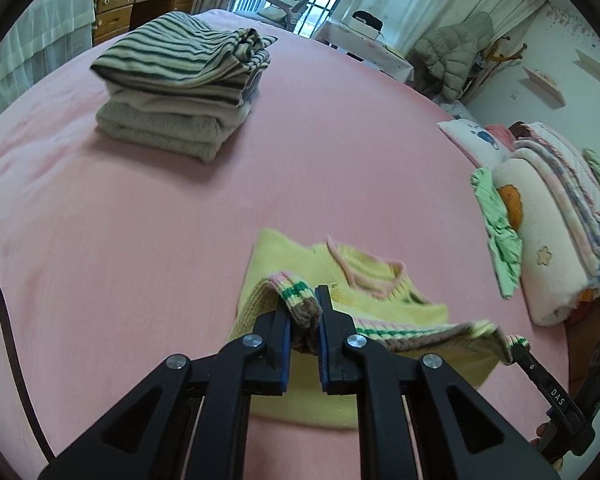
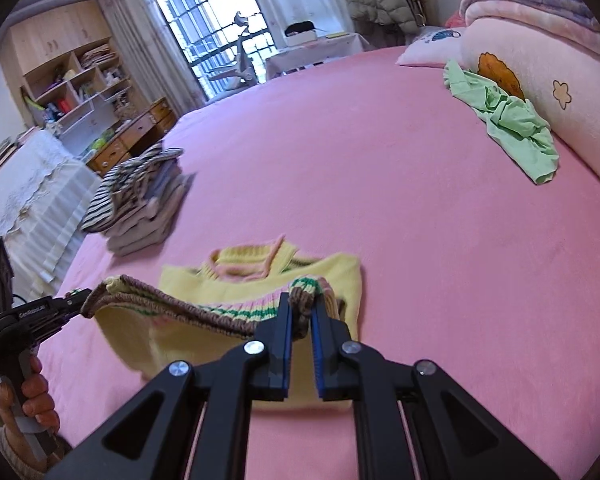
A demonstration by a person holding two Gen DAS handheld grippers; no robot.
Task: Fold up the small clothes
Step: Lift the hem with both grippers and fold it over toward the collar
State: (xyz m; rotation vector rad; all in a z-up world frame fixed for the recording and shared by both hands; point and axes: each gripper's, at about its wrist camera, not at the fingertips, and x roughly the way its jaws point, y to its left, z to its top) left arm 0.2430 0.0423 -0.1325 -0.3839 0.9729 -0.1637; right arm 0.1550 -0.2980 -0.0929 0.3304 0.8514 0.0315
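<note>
Both grippers, the left gripper (image 1: 303, 316) and the right gripper (image 2: 300, 312), were clamped on the striped hem (image 2: 204, 312) of the yellow knit sweater (image 2: 260, 280). The fold looked half done. Next, the hem probably needed carrying toward the collar (image 2: 248, 266) at 12 o'clock on the pink bed (image 2: 380, 200).

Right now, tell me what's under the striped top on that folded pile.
Under the striped top lie folded pale grey-beige garments, stacked on the pink bedsheet. How many pieces there are, and anything between the layers, is covered.
</note>
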